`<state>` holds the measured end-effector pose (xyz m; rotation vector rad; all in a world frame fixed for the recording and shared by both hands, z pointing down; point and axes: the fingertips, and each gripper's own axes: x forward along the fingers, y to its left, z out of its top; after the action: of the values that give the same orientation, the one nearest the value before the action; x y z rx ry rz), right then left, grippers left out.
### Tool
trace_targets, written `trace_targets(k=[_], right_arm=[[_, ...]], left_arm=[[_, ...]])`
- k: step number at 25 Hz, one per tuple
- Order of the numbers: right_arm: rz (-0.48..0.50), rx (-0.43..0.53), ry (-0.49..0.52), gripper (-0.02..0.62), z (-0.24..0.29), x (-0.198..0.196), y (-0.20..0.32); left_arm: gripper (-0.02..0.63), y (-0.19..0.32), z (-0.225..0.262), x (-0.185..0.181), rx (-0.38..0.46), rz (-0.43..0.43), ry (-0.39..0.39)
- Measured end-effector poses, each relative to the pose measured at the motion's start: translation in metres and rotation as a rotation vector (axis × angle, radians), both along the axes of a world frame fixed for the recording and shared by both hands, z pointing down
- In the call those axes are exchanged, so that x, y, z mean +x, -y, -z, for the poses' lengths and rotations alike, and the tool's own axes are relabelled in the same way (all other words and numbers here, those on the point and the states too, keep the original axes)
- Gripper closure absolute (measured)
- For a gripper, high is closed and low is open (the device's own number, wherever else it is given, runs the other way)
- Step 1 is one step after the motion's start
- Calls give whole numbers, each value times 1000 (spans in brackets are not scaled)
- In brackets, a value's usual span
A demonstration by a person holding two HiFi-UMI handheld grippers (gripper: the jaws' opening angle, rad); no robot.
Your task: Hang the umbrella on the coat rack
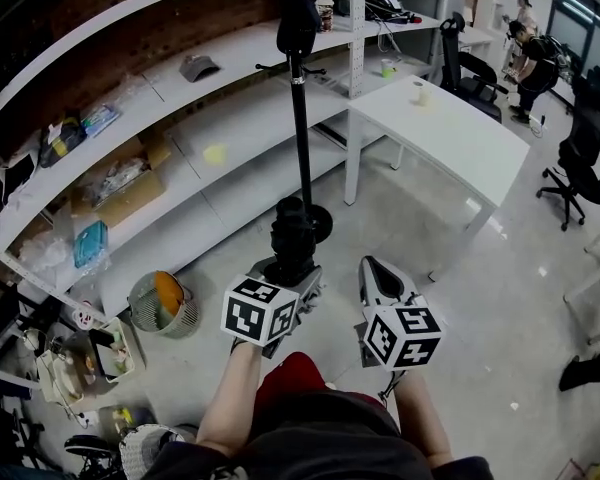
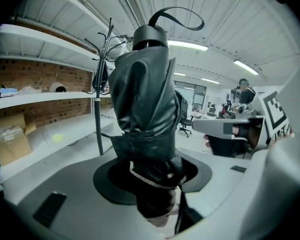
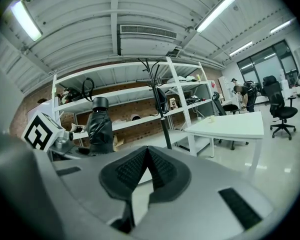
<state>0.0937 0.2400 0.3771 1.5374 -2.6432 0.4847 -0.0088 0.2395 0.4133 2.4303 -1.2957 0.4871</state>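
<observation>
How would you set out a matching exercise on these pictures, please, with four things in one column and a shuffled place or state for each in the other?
Things:
1. umbrella
2. coat rack
3. right gripper
4. white table

Places or states:
A. jaws together, nothing between them
B. stands upright in front of the shelves
C. folded, black, clamped in the left gripper
D. right of the rack in the head view, at the shelves' end

Pairs: 1-C; 2-B; 3-A; 4-D
</observation>
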Motion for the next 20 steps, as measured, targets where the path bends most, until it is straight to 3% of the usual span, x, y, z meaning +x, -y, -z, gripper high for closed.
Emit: trace_targets(k=[20], right_arm=[[-82,-45,9,577,-13,31,81]], left_arm=[[408,94,7,33,-22,-136,-35]])
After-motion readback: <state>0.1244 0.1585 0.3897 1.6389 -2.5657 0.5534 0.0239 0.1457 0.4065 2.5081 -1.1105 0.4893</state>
